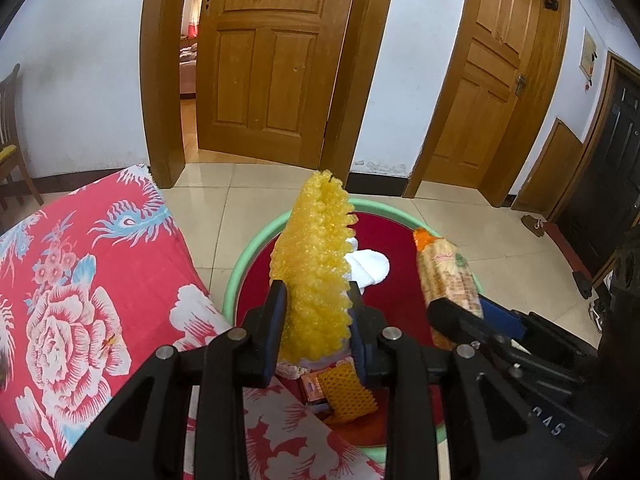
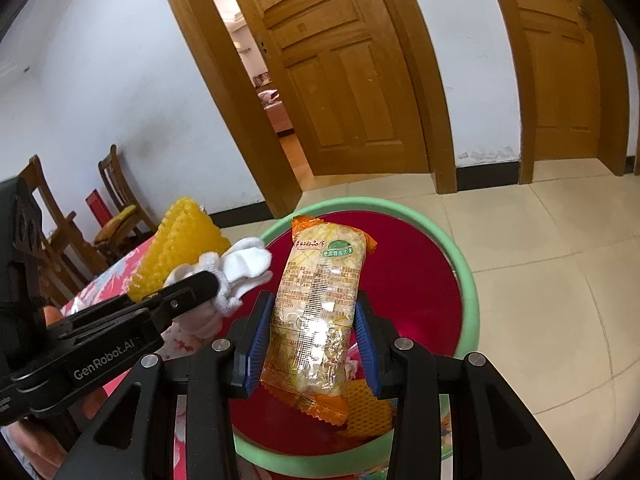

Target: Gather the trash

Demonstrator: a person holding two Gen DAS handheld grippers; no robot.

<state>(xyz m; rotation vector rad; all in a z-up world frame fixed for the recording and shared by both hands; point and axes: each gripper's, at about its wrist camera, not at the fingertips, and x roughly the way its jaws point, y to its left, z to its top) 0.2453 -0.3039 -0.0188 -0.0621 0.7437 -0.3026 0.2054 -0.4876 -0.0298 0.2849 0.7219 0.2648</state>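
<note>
My left gripper [image 1: 316,296] is shut on a yellow foam net sleeve [image 1: 316,256] that stands upright between its fingers, with a white sock [image 1: 368,268] bunched against it. It is held over the green-rimmed basin [image 1: 256,240] with a red inside. My right gripper [image 2: 314,320] is shut on a snack packet [image 2: 316,304] with orange ends, also above the basin [image 2: 468,280]. In the right wrist view the yellow sleeve [image 2: 180,248] and sock [image 2: 244,264] are to the left. An orange foam net [image 1: 348,392] and a small box lie in the basin.
A red floral cloth [image 1: 88,304] covers the table to the left of the basin. Cream floor tiles [image 2: 540,280] lie beyond. Wooden doors [image 1: 272,60] stand at the back, one ajar. Wooden chairs [image 2: 60,224] stand at the far left wall.
</note>
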